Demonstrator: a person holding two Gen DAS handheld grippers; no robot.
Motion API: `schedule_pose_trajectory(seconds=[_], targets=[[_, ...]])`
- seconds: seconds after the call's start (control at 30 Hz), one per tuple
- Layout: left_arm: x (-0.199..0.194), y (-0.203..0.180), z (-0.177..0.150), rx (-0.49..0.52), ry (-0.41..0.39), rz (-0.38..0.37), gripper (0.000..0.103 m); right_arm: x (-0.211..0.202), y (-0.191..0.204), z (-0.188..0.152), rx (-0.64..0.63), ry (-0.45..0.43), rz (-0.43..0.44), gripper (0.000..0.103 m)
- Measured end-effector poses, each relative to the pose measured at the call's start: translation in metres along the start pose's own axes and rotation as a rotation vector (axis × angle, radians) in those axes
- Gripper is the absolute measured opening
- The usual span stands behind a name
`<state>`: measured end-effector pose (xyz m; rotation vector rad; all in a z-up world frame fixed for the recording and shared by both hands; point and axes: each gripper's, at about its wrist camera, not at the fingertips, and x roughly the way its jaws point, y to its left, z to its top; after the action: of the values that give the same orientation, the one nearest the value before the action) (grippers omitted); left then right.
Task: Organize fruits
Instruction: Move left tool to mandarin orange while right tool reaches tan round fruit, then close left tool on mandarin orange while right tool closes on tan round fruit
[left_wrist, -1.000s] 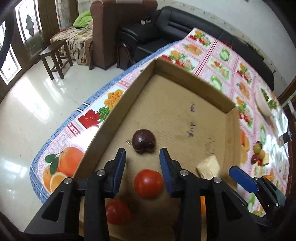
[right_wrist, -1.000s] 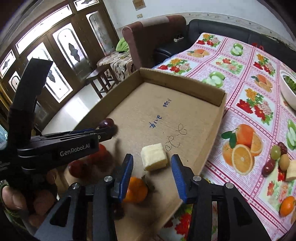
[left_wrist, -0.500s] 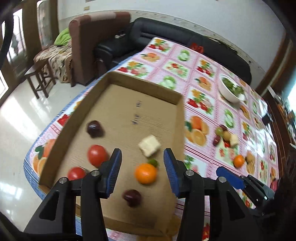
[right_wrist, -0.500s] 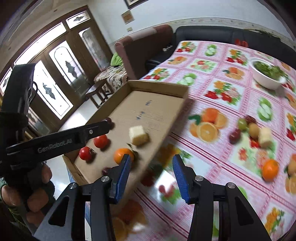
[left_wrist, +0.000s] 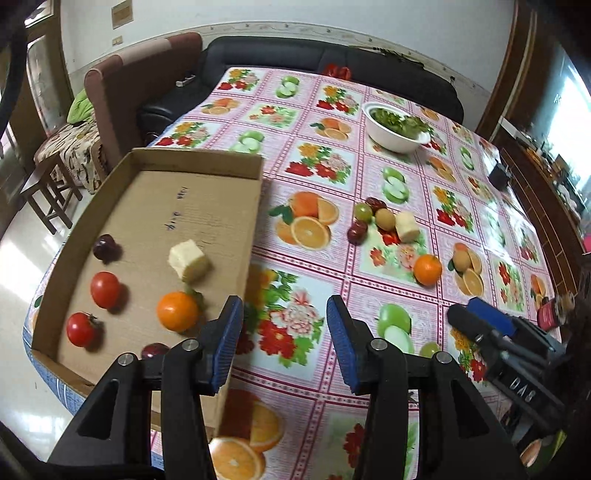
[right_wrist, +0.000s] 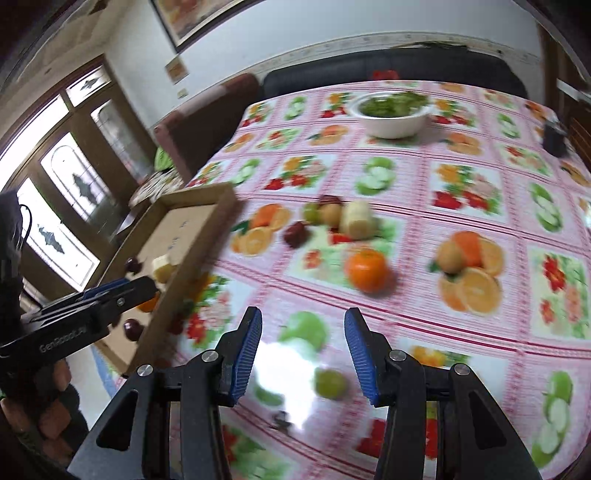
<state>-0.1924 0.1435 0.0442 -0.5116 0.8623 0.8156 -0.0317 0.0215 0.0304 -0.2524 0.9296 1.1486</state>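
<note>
A shallow cardboard tray (left_wrist: 221, 162) lies at the table's left end and holds two red tomatoes (left_wrist: 105, 290), an orange (left_wrist: 177, 311), a pale fruit chunk (left_wrist: 189, 259) and two dark plums (left_wrist: 106, 247). Loose fruit sits on the cloth: an orange (left_wrist: 427, 269), a green grape (left_wrist: 363, 211), a kiwi (left_wrist: 385, 218), a pale chunk (left_wrist: 406, 226), a dark red fruit (left_wrist: 357, 232). My left gripper (left_wrist: 284, 341) is open and empty above the cloth beside the tray. My right gripper (right_wrist: 303, 356) is open and empty, with a green grape (right_wrist: 330, 383) between its fingers' line on the table.
A white bowl of greens (left_wrist: 397, 127) stands at the far side of the table. A dark sofa (left_wrist: 332, 62) and a brown armchair (left_wrist: 122, 81) lie beyond the table's far and left edges. A small dark object (left_wrist: 498, 175) sits at the right.
Both grippers have pulled back and swung right, away from the tray and over the fruit-print cloth. Both stay open and empty. The right wrist view is blurred by motion.
</note>
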Motion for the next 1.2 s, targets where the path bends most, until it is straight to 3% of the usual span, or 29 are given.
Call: schedule_pose_trajectory(seconds=[0.37,0.73,1.2], targets=[[0.012,-0.022,-0.004,0.024,0.043,-0.028,0.045,-0.014,-0.057,-0.009,0.094,-0.025,-0.071,0.049],[0.024,-0.063,-0.002,0.091,0.067,-0.117,0.045,-0.014,-0.082,-0.008,0.126,-0.042,-0.113,0.049],[0.062,-0.106,0.006,0.157,0.138,-0.207,0.048,0.032,-0.101,0.023,0.091,0.015,-0.166,0.048]])
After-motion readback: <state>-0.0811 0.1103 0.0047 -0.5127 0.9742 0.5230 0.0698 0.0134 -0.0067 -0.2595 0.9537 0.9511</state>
